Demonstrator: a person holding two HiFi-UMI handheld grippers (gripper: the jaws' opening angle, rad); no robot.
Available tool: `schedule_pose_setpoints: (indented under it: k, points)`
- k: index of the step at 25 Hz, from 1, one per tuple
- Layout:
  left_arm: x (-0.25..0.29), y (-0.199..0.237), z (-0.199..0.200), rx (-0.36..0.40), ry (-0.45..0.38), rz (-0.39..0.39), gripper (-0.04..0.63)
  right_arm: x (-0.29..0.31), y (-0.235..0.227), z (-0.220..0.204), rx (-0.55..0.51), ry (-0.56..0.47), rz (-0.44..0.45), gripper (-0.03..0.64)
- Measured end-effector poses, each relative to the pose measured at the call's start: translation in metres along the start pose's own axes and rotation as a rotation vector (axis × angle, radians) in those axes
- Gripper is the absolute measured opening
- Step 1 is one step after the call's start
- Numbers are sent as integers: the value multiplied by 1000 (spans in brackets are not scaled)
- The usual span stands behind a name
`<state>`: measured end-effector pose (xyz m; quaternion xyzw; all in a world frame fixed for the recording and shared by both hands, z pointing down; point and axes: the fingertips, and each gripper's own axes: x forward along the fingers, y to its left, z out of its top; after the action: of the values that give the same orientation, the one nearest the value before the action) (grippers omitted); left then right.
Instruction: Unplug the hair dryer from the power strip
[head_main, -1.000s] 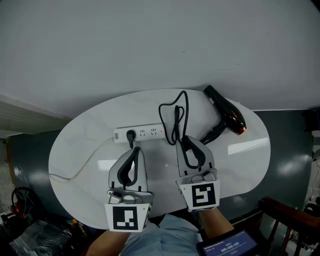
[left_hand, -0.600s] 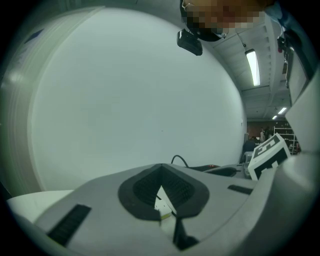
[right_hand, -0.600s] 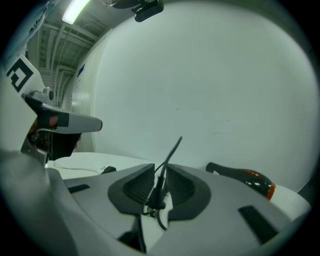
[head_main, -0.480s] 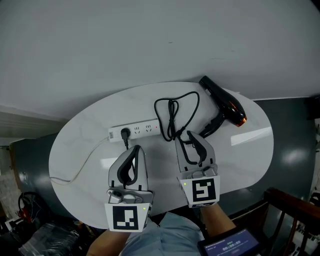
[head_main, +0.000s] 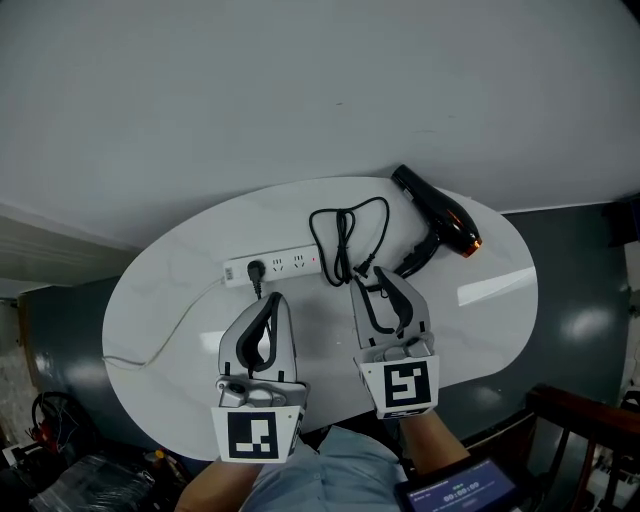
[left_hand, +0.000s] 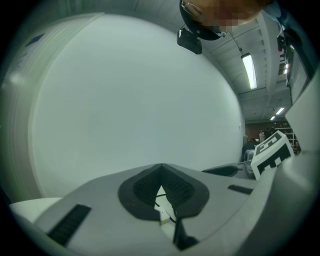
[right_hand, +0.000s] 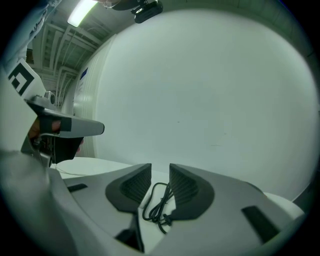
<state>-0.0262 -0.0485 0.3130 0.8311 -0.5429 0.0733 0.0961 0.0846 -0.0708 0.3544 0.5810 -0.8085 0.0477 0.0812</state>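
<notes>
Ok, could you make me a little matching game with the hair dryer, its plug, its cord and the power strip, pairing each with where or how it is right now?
Things:
1. dryer
2. plug
3. cord
4. strip

States:
A. white, lying across the middle of the table
B. bunched in loose loops
C. lying at the table's far right edge
D. stuck in a socket near the strip's left end

Pairs: 1-C, 2-D, 3-B, 4-A
</notes>
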Motion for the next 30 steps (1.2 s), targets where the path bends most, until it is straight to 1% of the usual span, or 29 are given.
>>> schedule_pose_setpoints:
  k: [5,9,10,15,21,24,25,28,30]
  points:
    - [-19,4,19,10,-72,14,-2,-13,17,29,-19,-69,14,103]
    - [-40,11,32,44,-125,31,-3,-28,35,55,-16,-125,39,44]
    - [-45,13,36,62,-138,34,-2,-32,41,61,-17,-134,50,34]
    - [-66,31,59,117,-213,75,-3,-47,71,91,2,-183,102,9]
    - [-97,46,70,112,-260,124,-3,-61,107,109,-25,-211,161,4]
    - [-108,49,77,121,-284,130,-2,-63,119,124,-22,-262,169,2]
    - [-111,50,78,112,-289,132,-3,-64,122,127,-24,-273,171,2]
    - [-117,51,78,28,-284,144,-2,-67,128,133,-28,-291,172,0]
    - [-121,53,78,27,-289,143,-3,-68,130,133,-33,-289,172,0]
